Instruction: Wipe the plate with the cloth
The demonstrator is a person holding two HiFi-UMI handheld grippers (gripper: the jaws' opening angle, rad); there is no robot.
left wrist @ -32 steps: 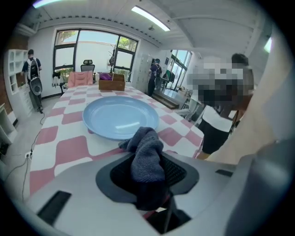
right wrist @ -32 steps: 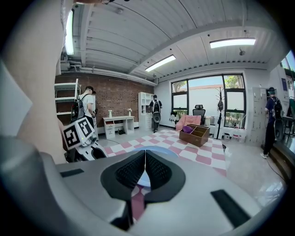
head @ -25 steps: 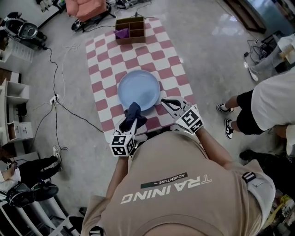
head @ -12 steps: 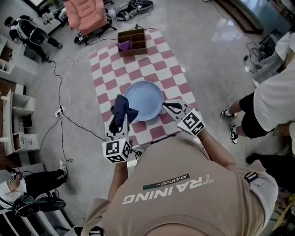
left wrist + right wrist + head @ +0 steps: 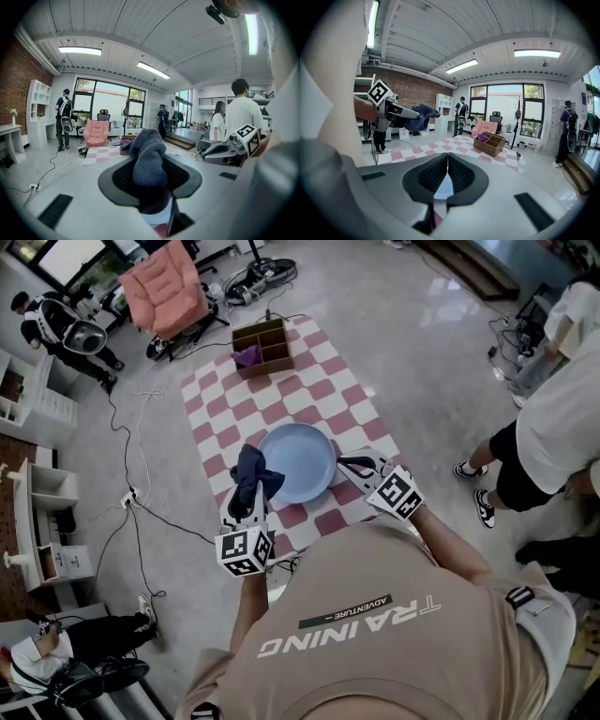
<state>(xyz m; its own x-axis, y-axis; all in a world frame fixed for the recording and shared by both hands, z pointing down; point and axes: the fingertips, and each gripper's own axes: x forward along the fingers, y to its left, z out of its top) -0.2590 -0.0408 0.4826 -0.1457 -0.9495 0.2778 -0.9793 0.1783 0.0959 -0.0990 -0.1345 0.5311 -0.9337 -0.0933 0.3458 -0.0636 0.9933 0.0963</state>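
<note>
The light blue plate (image 5: 300, 460) lies near the front edge of the pink-and-white checkered table (image 5: 319, 390). My left gripper (image 5: 249, 495) is shut on the dark blue cloth (image 5: 253, 474), which hangs bunched above the plate's left rim. In the left gripper view the cloth (image 5: 149, 161) fills the space between the pads. My right gripper (image 5: 341, 462) rests with its tips at the plate's right rim. In the right gripper view its pads (image 5: 438, 174) meet, and a strip of the plate (image 5: 443, 187) shows below them. That view also shows the left gripper (image 5: 401, 112) raised with the cloth (image 5: 419, 117).
A wooden divided box (image 5: 262, 345) with something purple inside stands at the table's far end. A pink armchair (image 5: 169, 287) is beyond it. Cables (image 5: 141, 502) run over the floor to the left. People stand at the right (image 5: 553, 446) and at the far left (image 5: 56, 320).
My left gripper has risen with the cloth and moved from the plate's front edge to its left rim. The right gripper stays at the plate's right rim.
</note>
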